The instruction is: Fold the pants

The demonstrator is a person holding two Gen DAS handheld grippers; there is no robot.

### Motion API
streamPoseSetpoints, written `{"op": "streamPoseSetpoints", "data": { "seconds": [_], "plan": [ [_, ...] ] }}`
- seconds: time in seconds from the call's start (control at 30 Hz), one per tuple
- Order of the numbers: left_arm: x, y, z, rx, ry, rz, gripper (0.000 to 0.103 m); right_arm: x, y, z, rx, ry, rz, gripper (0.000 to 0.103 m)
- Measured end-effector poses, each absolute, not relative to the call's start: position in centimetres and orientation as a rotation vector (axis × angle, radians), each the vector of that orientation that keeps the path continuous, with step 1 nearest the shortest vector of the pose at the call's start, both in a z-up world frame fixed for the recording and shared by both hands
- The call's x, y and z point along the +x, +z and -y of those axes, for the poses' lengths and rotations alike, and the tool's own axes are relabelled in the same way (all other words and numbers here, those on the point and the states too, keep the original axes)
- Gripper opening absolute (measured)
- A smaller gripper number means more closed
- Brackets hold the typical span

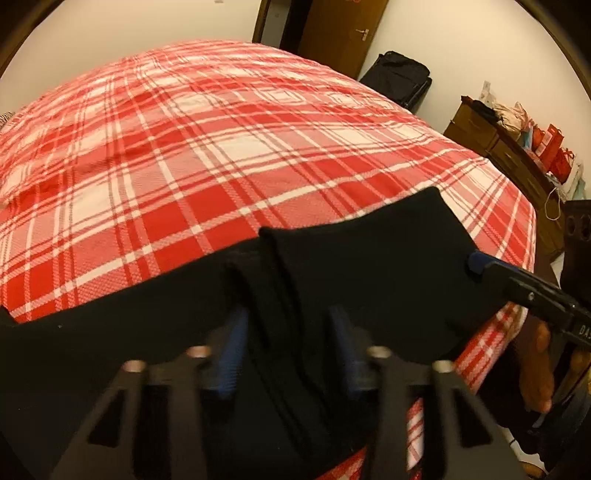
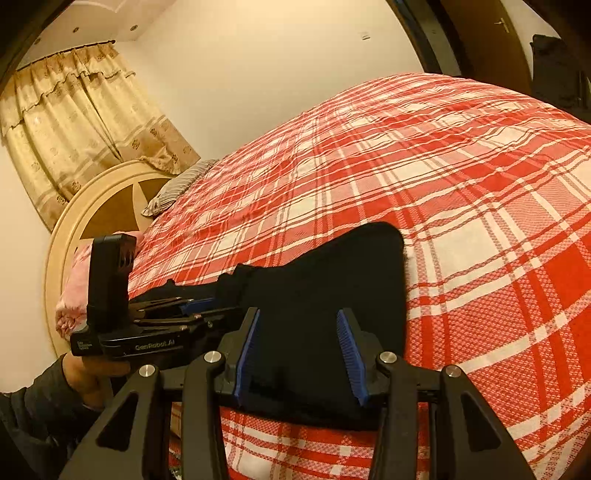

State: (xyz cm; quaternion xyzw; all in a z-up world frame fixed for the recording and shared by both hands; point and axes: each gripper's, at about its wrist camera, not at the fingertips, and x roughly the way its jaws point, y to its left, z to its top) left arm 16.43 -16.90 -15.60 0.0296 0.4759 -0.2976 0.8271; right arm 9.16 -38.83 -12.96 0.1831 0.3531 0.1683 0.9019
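Observation:
Black pants (image 1: 369, 258) lie flat along the near edge of a bed with a red and white plaid cover (image 1: 184, 166). My left gripper (image 1: 288, 325) is open, its blue pads either side of a raised fold in the cloth. My right gripper (image 2: 301, 321) is open over the pants' end (image 2: 332, 280), near its edge. The right gripper shows at the right of the left wrist view (image 1: 476, 262). The left gripper shows at the left of the right wrist view (image 2: 195, 304), low over the pants.
A dark bag (image 1: 399, 77) and a brown door (image 1: 340, 29) stand beyond the bed's far side. A wooden dresser (image 1: 517, 162) with red bags stands at right. A round headboard (image 2: 92, 206), pillows and curtains (image 2: 74, 118) lie at the bed's head.

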Motion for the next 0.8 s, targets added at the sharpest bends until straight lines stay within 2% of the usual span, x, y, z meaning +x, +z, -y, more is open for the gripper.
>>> {"op": "streamPoseSetpoints", "data": {
  "seconds": [0.03,0.1,0.47,0.8],
  "plan": [
    [16.4,-15.4,16.8,0.059,-0.640,-1.008,0.015,8.9,-12.9,38.9,0.375,0.343,-0.723,0.045],
    [15.8,-14.6,16.5,0.053,-0.660,-0.986,0.013,8.6,-12.7,39.0,0.365,0.334,-0.704,0.045],
    [14.6,-9.8,9.5,-0.062,-0.651,-0.951,0.012,8.0,-12.6,38.6,0.343,0.341,-0.674,0.050],
    [15.4,-13.4,4.8,-0.083,-0.514,-0.990,0.012,7.0,-12.9,33.9,0.202,0.503,-0.702,0.050]
  ]
}}
